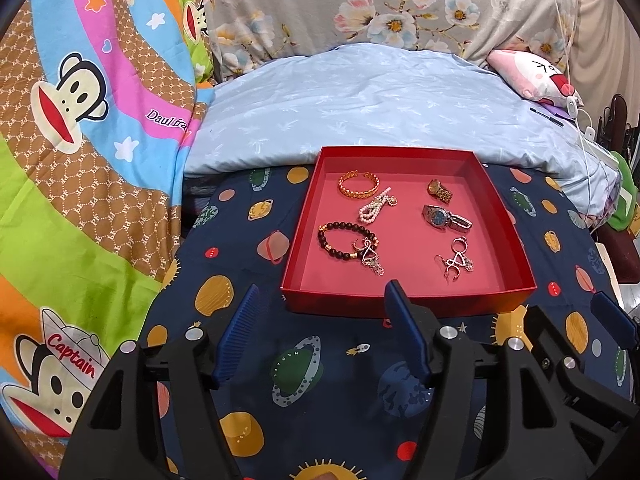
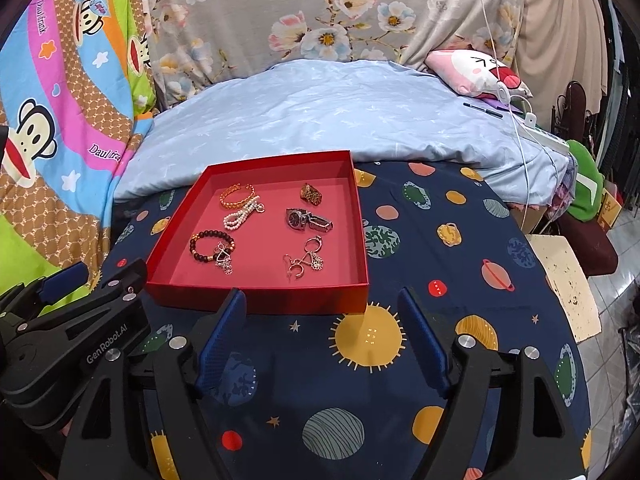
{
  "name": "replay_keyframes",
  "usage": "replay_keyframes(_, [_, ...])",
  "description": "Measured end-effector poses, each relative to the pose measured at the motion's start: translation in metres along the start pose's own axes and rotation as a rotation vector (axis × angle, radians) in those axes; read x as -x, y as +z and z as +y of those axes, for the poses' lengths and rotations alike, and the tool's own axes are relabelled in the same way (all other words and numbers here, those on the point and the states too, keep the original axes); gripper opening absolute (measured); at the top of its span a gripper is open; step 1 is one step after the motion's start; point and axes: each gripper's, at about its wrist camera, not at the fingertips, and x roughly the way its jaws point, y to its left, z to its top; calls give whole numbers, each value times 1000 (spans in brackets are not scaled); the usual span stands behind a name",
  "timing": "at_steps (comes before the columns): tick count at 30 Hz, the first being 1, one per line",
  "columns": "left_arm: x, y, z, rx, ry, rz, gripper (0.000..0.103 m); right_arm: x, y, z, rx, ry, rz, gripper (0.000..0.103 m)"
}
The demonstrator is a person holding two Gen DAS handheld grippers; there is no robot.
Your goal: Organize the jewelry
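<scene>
Left wrist view: left claw (image 1: pixel 322 302) at bottom, wide, holding nothing. Red box (image 1: pixel 404 298) in the middle, on the space cloth (image 1: pixel 256 264). Inside: gold bangle (image 1: pixel 359 183), pearls (image 1: pixel 374 210), bead bracelet (image 1: pixel 346 239), two watches (image 1: pixel 446 217), earrings (image 1: pixel 456 260).

Right wrist view: right claw (image 2: pixel 323 300) at bottom, wide, empty. Box left of middle. Left claw at lower left.

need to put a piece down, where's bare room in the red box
Free: the near strip of the red box along its front wall, below the black bead bracelet and earrings. Crowded: the middle and back, around the pearl bracelet and watches.
</scene>
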Motion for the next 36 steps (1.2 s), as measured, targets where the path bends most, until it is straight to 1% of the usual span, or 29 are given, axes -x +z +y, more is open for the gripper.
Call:
replay_keyframes(23, [6,-2,3,1,17,-13,65,3,-3,2,-1,1,-4,77])
replay_keyframes(27, [7,-2,4,2,28,-18,70,6,-3,3,-2,0,-6,77])
replay_keyframes(36, [7,-2,6,7,3,-17,70,9,-2,6,0,0,-9,77])
